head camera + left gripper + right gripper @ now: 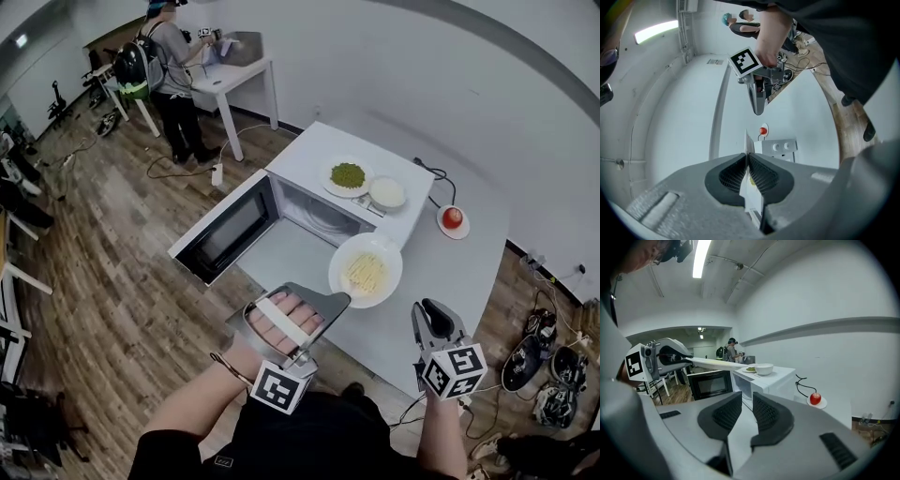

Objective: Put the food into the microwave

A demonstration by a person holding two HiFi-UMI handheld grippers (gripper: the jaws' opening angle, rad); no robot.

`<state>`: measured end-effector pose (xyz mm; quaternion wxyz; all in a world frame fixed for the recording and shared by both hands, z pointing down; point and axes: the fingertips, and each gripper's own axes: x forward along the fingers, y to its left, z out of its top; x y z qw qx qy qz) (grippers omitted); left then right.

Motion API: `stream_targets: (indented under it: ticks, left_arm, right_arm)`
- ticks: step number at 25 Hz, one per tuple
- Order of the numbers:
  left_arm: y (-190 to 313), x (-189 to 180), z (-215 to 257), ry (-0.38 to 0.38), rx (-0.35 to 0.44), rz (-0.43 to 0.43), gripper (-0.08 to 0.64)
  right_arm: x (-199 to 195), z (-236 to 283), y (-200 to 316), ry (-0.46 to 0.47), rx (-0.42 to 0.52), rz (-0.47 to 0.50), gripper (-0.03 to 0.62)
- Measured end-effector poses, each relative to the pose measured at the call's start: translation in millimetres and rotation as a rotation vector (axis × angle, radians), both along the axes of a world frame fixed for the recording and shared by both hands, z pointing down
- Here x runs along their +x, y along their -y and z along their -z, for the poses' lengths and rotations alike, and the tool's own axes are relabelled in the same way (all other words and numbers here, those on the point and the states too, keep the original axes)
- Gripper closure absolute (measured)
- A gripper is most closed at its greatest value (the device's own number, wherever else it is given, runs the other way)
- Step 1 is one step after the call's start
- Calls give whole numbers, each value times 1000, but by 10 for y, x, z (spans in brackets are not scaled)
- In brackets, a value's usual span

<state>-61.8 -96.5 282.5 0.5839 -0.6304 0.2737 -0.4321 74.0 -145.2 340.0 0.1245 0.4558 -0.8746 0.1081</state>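
Nearest the head camera, two marker-cubed grippers were held out over a pale table (469, 272). The left gripper (339, 300) was clamped on the near rim of a white plate (366, 246); in the left gripper view its pads were seen pressed together on that rim, the plate showing edge-on between them. Pale yellow food (365, 272) lay heaped at the plate's middle. The plate was held in the air just in front of the microwave (309, 159), outside its cavity, whose door (225, 234) was swung wide open to the left. The right gripper (433, 314) was held to the right of the plate, apart from it; its jaws were seen a little apart with nothing between them. On top of the microwave a dish of green food (348, 176) and a white bowl (387, 192) were set side by side. A red fruit on a small saucer (453, 218) was placed to the microwave's right. A person with a backpack (164, 66) was seen far back.
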Motion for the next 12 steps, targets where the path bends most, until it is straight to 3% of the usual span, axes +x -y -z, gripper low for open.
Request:
stream_targets:
  ticks: [6,12]
  left_arm:
    - [50,-737,-11,12,-12,-74,537]
    - [198,-1248,-38,9,-20,-70,537]
  right_arm:
    - [-819,103,135,26,10,-53,511]
    - [-1432,174,269,12,16,-24,512]
